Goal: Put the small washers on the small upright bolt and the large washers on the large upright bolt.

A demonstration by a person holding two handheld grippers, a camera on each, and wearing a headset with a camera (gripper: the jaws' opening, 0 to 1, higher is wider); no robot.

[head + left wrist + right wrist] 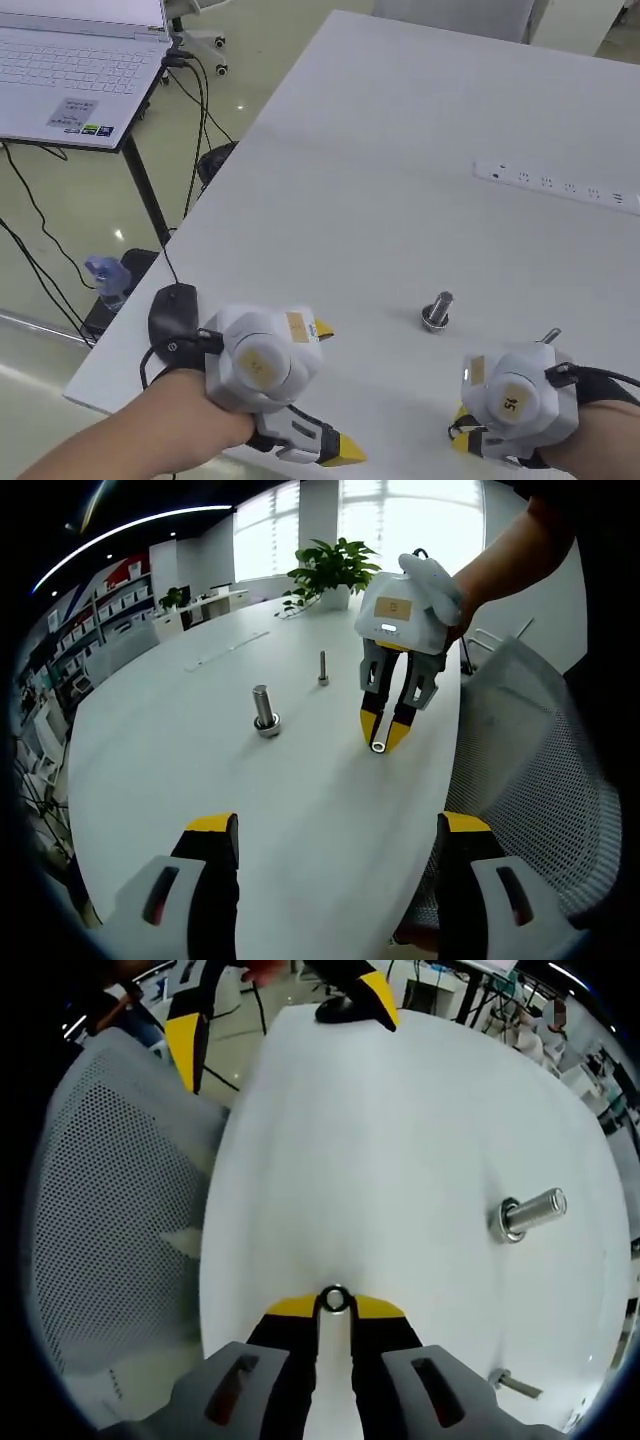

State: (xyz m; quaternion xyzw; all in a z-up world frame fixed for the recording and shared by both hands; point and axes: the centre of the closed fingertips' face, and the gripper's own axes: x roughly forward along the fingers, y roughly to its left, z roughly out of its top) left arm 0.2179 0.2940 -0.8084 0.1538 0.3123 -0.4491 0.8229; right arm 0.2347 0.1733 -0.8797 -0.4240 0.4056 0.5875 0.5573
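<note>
The large upright bolt [437,311] [264,709] [530,1212] stands mid-table on its wide base. The thin small bolt [549,337] [323,667] [510,1382] stands to its right, beside my right gripper. My right gripper [462,430] [380,735] [334,1308] hangs just above the white table [400,150] near its front edge, shut on a small metal washer [378,746] [334,1299] pinched at the yellow tips. My left gripper [335,392] [337,825] is at the front left, jaws wide open with nothing between them, pointing toward the right gripper.
A white power strip [555,185] lies at the back right. A black mouse [172,305] sits at the table's left edge, and a laptop [70,60] is on a stand beyond. A mesh chair [110,1210] stands close to the front edge.
</note>
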